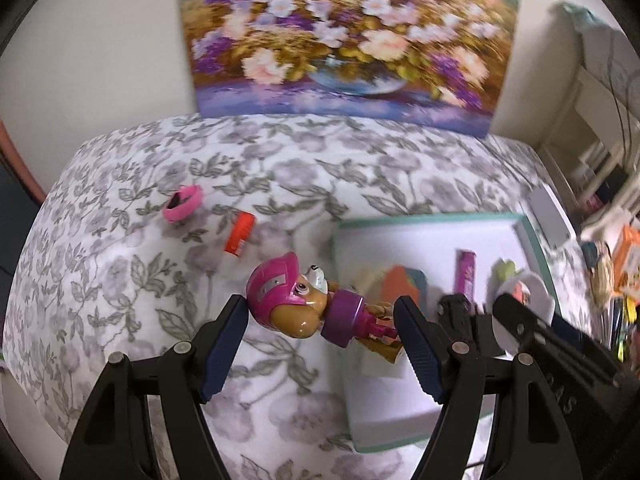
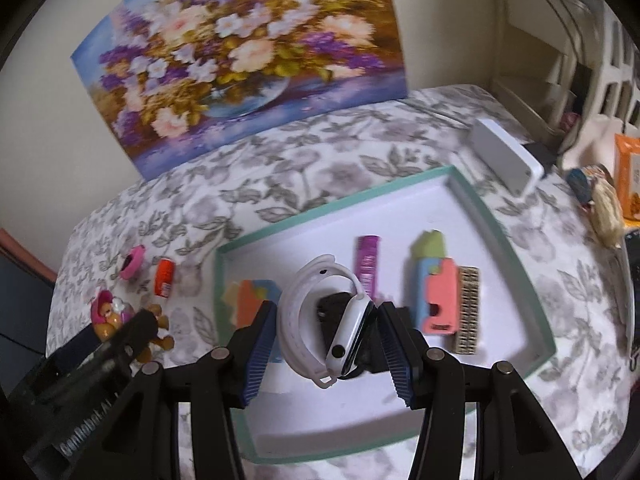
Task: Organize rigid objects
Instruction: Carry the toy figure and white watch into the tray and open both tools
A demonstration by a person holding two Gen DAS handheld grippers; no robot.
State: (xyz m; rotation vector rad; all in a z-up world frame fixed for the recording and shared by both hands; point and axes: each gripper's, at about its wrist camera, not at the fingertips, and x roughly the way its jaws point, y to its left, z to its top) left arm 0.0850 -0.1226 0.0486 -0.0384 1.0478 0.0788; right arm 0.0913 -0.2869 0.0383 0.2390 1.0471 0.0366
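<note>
Between the blue pads of the left tool (image 1: 320, 330), just off the tray's left wall, sits the toy pup figure (image 1: 298, 306), lying sideways with its pink helmet against the left pad and its legs toward the right one; the tool looks clamped on it end to end, above the flowered bed cover (image 1: 132, 264). To do this step well, I judge it should carry the figure clear over the teal rim before lowering, and let go only above bare tray floor. The right tool (image 2: 326, 342) holds a white smartwatch (image 2: 332, 324) over the tray (image 2: 532, 304), pads pressed on strap and case. Inside lie foam blocks (image 2: 436, 300), a purple tube (image 2: 368, 266) and a small brush (image 2: 468, 312). A pink ring (image 1: 183, 203) and orange can (image 1: 240, 235) wait near the bed's left side.
</note>
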